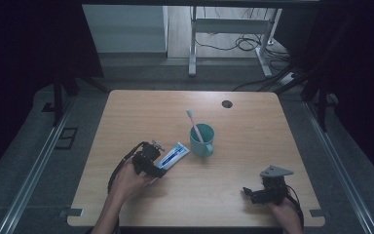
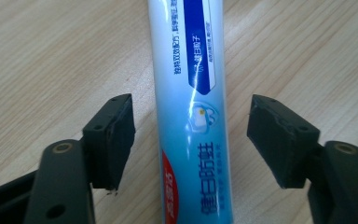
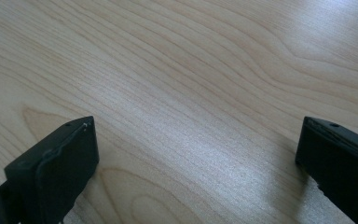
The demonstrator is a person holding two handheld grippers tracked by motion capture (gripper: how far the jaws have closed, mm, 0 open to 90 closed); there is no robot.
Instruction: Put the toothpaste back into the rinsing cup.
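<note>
Left claw [image 1: 161, 157] sits low over the table [image 1: 253, 146], its jaws spread wide on either side of the tube [image 1: 173, 155] with a gap on each side, so nothing is gripped. In the left gripper view the tube [image 2: 191, 116] runs straight up between the two black pads [image 2: 114, 140], lying flat on the wood [image 2: 51, 60], white and blue with a red patch near the bottom edge. The left hand [image 1: 129, 178] comes in from the lower left, forearm angled toward the table's middle, and holds the claw pointing up and to the right along the tube. Just beyond the tube's far end stands a teal cup [image 1: 202, 140] with a toothbrush [image 1: 194, 124] leaning in it, bristles up. The right claw [image 1: 247, 192] rests near the table's front right corner, well apart from the tube, its jaws also wide open over bare wood [image 3: 191, 93]. The right hand [image 1: 285, 212] grips it from below, the grey plate [image 1: 275, 171] on top.
</note>
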